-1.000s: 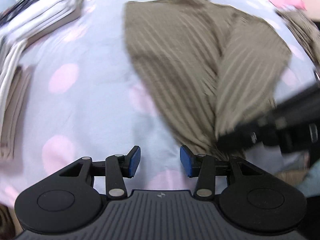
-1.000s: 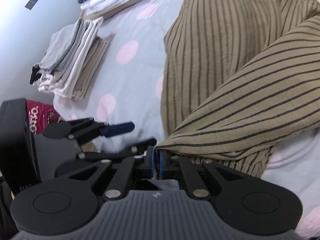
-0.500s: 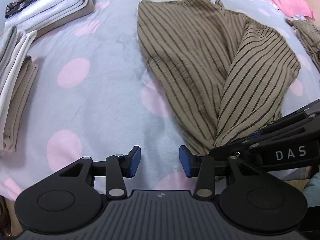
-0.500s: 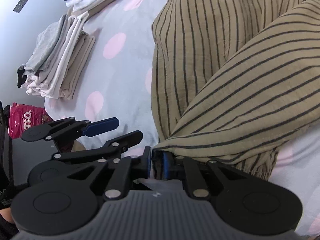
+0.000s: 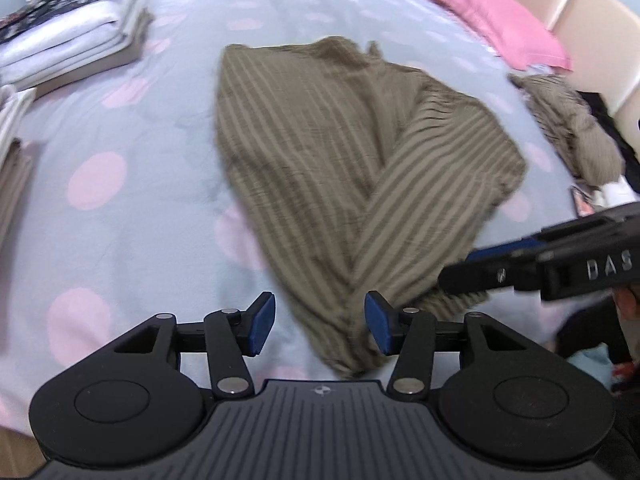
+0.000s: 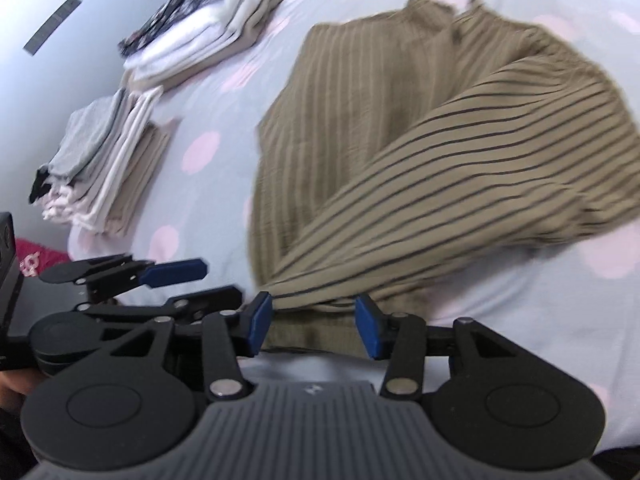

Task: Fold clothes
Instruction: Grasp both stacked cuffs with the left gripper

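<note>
An olive striped garment (image 5: pixel 340 168) lies on the bed, one side folded diagonally over the rest. It also shows in the right wrist view (image 6: pixel 420 152). My left gripper (image 5: pixel 320 328) is open and empty, with the garment's near corner lying between its fingers. My right gripper (image 6: pixel 314 328) is open just above the garment's near hem, holding nothing. It shows from the side in the left wrist view (image 5: pixel 472 268), at the garment's right near edge. The left gripper shows in the right wrist view (image 6: pixel 180 280), to the left of the garment.
The bedsheet (image 5: pixel 120 220) is pale blue with pink dots. Folded clothes are stacked at far left (image 5: pixel 68 52) and left (image 6: pixel 104 172). A pink pillow (image 5: pixel 488 16) and a crumpled brown garment (image 5: pixel 568 128) lie at right. The bed's near edge is below the grippers.
My right gripper was shut on the garment's near corner and has opened, dropping the fabric on the bed. Both grippers have drawn back and up a little.
</note>
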`<state>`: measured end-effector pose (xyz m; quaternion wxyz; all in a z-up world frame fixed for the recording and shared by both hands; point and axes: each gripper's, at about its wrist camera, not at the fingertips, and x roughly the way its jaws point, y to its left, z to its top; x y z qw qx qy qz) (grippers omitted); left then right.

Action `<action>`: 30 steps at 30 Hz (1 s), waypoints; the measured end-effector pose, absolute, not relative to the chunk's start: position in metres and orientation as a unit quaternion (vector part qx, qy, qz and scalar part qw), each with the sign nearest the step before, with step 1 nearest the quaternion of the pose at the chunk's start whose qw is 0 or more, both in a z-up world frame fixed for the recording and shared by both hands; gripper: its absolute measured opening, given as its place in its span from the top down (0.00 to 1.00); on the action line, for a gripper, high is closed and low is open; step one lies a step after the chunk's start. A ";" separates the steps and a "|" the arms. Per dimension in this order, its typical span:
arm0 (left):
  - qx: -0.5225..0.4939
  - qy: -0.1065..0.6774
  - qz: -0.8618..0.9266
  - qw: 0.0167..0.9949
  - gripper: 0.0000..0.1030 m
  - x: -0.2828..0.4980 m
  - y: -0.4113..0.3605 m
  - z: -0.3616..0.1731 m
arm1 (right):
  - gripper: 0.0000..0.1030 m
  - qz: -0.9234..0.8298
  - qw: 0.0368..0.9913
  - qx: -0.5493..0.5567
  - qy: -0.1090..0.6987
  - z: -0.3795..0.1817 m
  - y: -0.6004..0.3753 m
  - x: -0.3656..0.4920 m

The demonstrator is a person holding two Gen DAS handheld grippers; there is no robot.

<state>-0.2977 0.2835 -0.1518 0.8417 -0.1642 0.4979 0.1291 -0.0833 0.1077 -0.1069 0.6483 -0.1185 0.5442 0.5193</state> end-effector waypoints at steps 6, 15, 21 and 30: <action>-0.160 0.503 0.084 0.845 0.50 -0.292 0.269 -0.154 | 0.50 0.512 0.672 -0.134 0.518 -0.102 0.076 -0.069; -0.207 0.510 0.078 0.831 0.90 -0.289 0.275 -0.168 | 0.55 0.522 0.647 -0.216 0.511 -0.138 0.075 -0.091; -0.229 0.503 0.112 0.826 0.94 -0.300 0.285 -0.163 | 0.90 0.511 0.669 -0.214 0.496 -0.145 0.083 -0.089; -0.223 0.563 0.131 0.785 0.94 -0.281 0.287 -0.187 | 0.93 0.491 0.657 -0.206 0.533 -0.155 0.072 -0.075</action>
